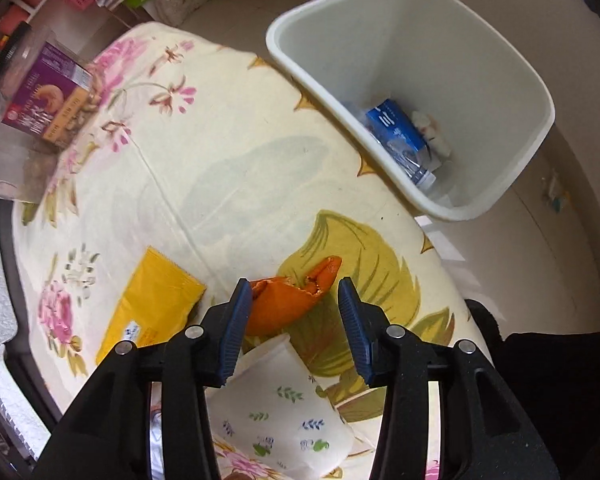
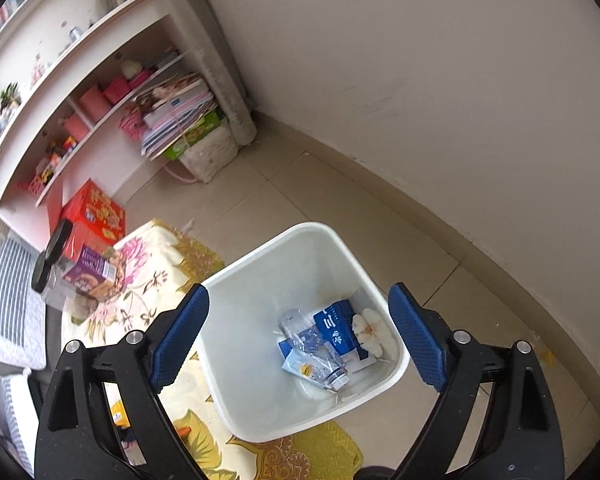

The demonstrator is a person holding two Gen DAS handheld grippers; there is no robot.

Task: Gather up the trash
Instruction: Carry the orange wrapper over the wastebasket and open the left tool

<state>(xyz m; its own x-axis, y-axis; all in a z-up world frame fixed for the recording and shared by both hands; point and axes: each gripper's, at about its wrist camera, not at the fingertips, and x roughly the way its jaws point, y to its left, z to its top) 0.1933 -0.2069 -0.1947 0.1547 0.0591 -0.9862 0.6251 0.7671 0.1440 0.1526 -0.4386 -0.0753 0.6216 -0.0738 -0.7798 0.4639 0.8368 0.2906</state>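
An orange peel [image 1: 288,300] lies on the floral tablecloth [image 1: 220,140], just above a white paper cup [image 1: 284,412] lying on its side. My left gripper [image 1: 295,283] points down over the peel, open, with the peel between its blue pads; the left pad is at the peel's edge and the right pad stands apart from it. A yellow packet [image 1: 156,304] lies to the left. The white trash bin [image 1: 420,60] stands beside the table, holding a blue carton [image 2: 336,328], a clear plastic bottle [image 2: 316,356] and a tissue [image 2: 370,330]. My right gripper [image 2: 299,291] hangs open above the bin [image 2: 252,340], holding nothing.
A clear container with a purple box [image 1: 48,96] stands at the table's far left corner. A shelf unit [image 2: 80,80] with books and pink boxes lines the wall, and a red box [image 2: 94,212] sits on the floor. Tiled floor [image 2: 340,200] surrounds the bin.
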